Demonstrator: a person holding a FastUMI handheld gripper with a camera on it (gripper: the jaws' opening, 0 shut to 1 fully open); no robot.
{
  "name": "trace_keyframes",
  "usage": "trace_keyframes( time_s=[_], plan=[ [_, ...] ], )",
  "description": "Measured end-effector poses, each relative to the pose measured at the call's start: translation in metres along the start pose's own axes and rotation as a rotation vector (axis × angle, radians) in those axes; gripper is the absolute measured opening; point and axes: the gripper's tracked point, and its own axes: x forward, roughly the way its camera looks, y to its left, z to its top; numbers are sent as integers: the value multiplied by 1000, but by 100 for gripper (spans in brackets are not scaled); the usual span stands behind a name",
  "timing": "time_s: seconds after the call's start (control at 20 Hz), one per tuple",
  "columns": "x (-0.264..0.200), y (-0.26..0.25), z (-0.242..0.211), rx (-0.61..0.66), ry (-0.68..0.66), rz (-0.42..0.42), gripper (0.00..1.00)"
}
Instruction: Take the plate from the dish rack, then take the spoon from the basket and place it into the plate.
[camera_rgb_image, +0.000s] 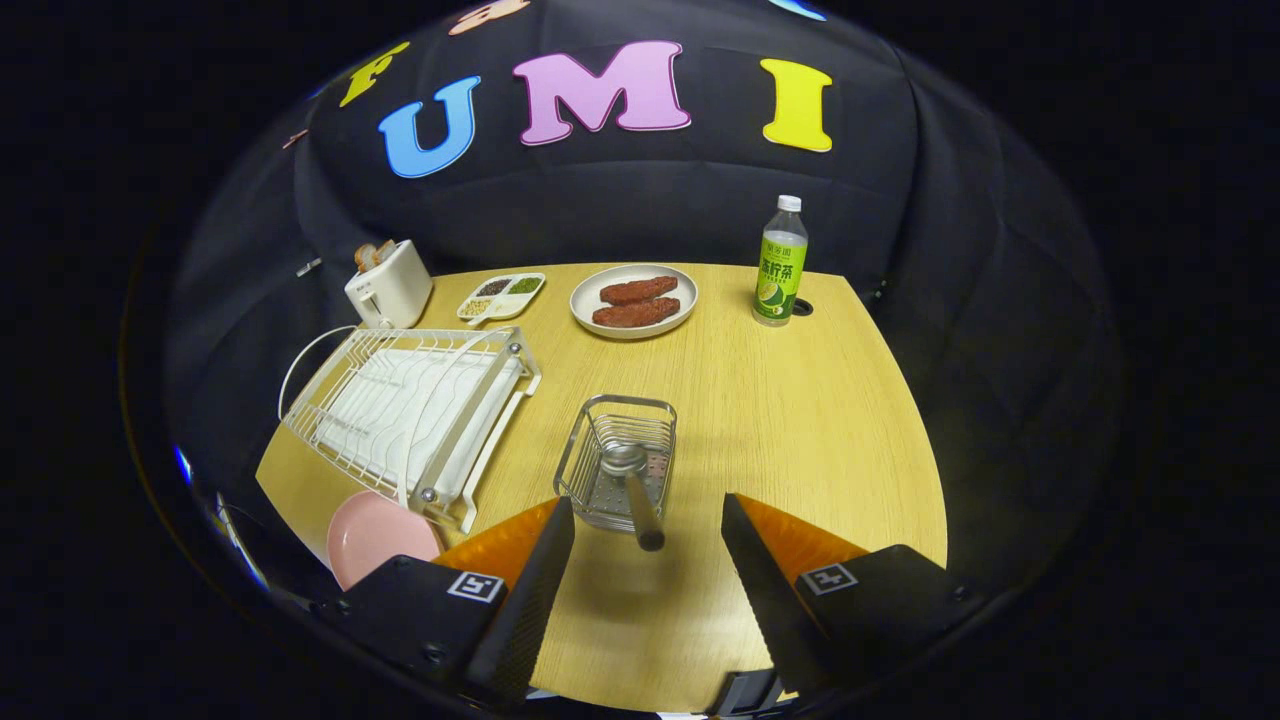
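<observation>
While the round pink plate (375, 535) already lies flat on the pale wood-grain worktop (800, 430), close to its near left corner and just off the near end of the white wire dish rack (410, 415), the second half of the job looks untouched. The metal spoon (632, 480) stands in the small square steel-wire basket (620, 455), bowl down against the perforated floor, its dark rounded handle leaning out over the near rim towards the gripper (648, 545). The tongs are released: both fingers are spread wide and hold nothing, with the handle's tip just ahead of them and roughly midway between. By this reading, the plate step is done, and what remains is to grasp the spoon, lift it clear of the basket and carry it left to the plate.

The rack is thin coated wire over a white ribbed drain tray, and looks empty. The basket's wires are bright and glossy; the spoon bowl shows a dull metallic sheen. The plate is smooth and matte.

Along the far edge stand a cream toaster (390, 285) with bread in its slots, a white compartment dish of seeds and grains (502, 296), a white round plate holding two reddish-brown cutlets (634, 300), and a clear plastic bottle with a green label and white cap (781, 265).
</observation>
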Motion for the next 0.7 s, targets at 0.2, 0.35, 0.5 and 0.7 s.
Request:
trace_keyframes(
  time_s=[0.2,0.35,0.5,0.7],
  plan=[
    [9,0,-7,-2,22,-1,84],
    [14,0,-12,4,37,1,70],
    [19,3,-6,9,26,10,59],
    [21,6,-8,16,30,19,33]
  ],
)
